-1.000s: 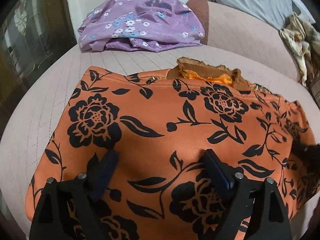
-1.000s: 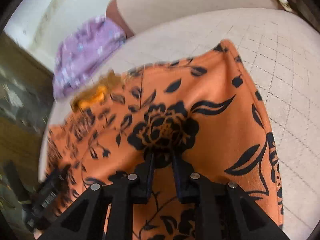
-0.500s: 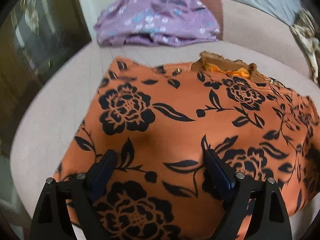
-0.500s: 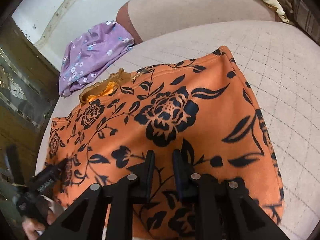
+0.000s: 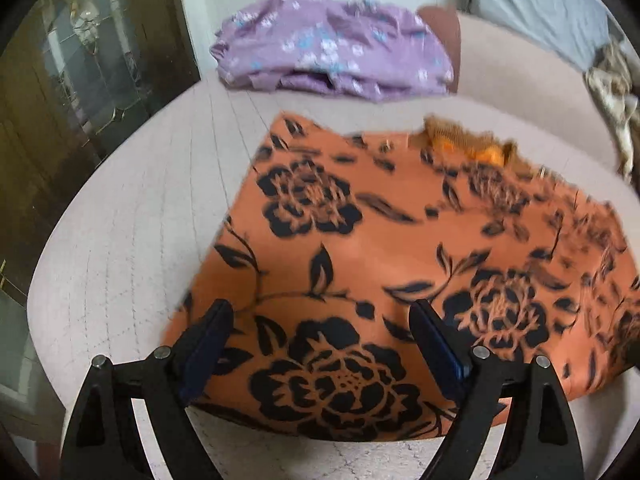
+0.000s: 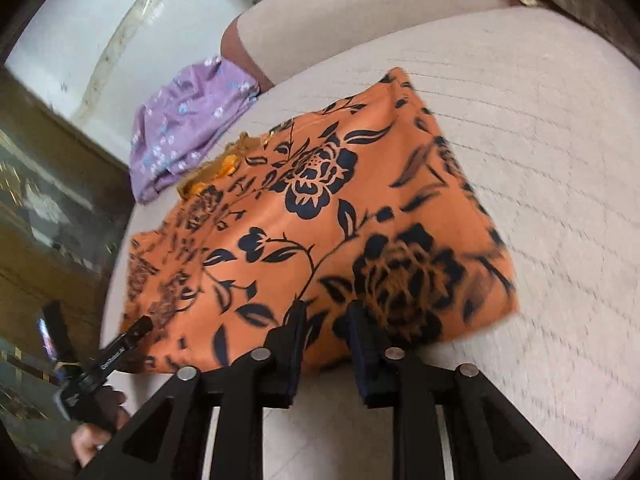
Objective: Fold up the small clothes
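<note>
An orange garment (image 5: 380,232) with black flowers lies folded flat on a beige quilted cushion (image 5: 140,200), a brown lace collar at its far edge. My left gripper (image 5: 320,320) hovers wide open over the garment's near edge with nothing between its fingers. In the right wrist view the same orange garment (image 6: 320,220) spreads ahead. My right gripper (image 6: 326,320) sits at its near edge with a narrow gap. Its jaws are opening, and the pads do not press on the cloth. The left gripper (image 6: 120,352) shows at lower left, held by a hand (image 6: 96,440).
A folded purple flowered garment (image 5: 332,48) lies at the back of the cushion, against the backrest. A dark glass-fronted cabinet (image 5: 80,80) stands at the left. A crumpled pale cloth (image 5: 616,92) and a grey pillow (image 5: 532,0) are at the far right. Bare cushion (image 6: 540,160) lies right of the garment.
Both grippers have drawn back towards the garment's near edge, so more of the cushion shows. The right jaws have parted a little. The garment lies where it was.
</note>
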{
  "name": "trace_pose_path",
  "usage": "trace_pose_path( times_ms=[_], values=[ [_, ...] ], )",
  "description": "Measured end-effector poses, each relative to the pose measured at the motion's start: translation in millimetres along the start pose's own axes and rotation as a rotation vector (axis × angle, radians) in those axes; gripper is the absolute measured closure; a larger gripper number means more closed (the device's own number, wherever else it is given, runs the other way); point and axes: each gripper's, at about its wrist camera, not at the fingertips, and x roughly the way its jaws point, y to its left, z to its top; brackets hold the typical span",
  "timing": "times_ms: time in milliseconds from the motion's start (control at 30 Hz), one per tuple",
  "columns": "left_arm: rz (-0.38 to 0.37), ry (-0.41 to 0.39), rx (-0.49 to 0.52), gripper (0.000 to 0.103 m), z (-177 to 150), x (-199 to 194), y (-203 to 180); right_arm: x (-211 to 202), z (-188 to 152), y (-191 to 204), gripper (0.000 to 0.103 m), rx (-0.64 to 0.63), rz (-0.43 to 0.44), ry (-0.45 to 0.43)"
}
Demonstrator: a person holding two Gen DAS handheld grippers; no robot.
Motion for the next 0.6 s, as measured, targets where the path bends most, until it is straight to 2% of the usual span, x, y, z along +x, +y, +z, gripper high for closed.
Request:
trace_pose_path(
  times_ms=[33,67,100,200,267,367,433,500,600],
  values=[
    [0.007,-0.014,-0.027,0.013,1.6,-3.1,6.9,-7.6,-2.6,-3.9,0.059,0.027,0.031,-0.007],
    [0.005,-0.025,-0.067,0.013,3.6,-6.2,16.2,-14.7,-5.6,-7.6,0.030,0.056,0.062,-0.018],
    [0.001,-0.029,-0.099,0.013,4.5,-7.5,22.4,-26.0,-10.0,-13.0,0.021,0.096,0.099,-0.054],
    [0.000,-0.022,-0.185,0.013,4.7,-6.0,42.0,-45.9,-19.4,-26.5,0.019,0.154,0.184,-0.117],
    [0.012,0.015,-0.198,0.013,4.7,4.4,48.6,-46.5,-23.2,-39.8,0.019,0.223,0.213,-0.108],
    [0.043,0.094,-0.155,0.012,3.4,27.8,42.3,-33.1,-31.1,-68.4,0.021,0.393,0.260,-0.063],
    [0.018,0.083,-0.180,0.009,3.6,31.5,43.6,-23.0,-36.0,-85.6,0.022,0.496,0.282,-0.048],
    [0.009,0.084,-0.170,0.009,6.0,35.4,42.5,-21.5,-33.7,-89.3,0.022,0.522,0.304,-0.075],
    [0.000,0.078,-0.162,0.008,11.9,41.7,40.8,-10.3,-22.3,-85.5,0.022,0.507,0.291,-0.099]
  ],
)
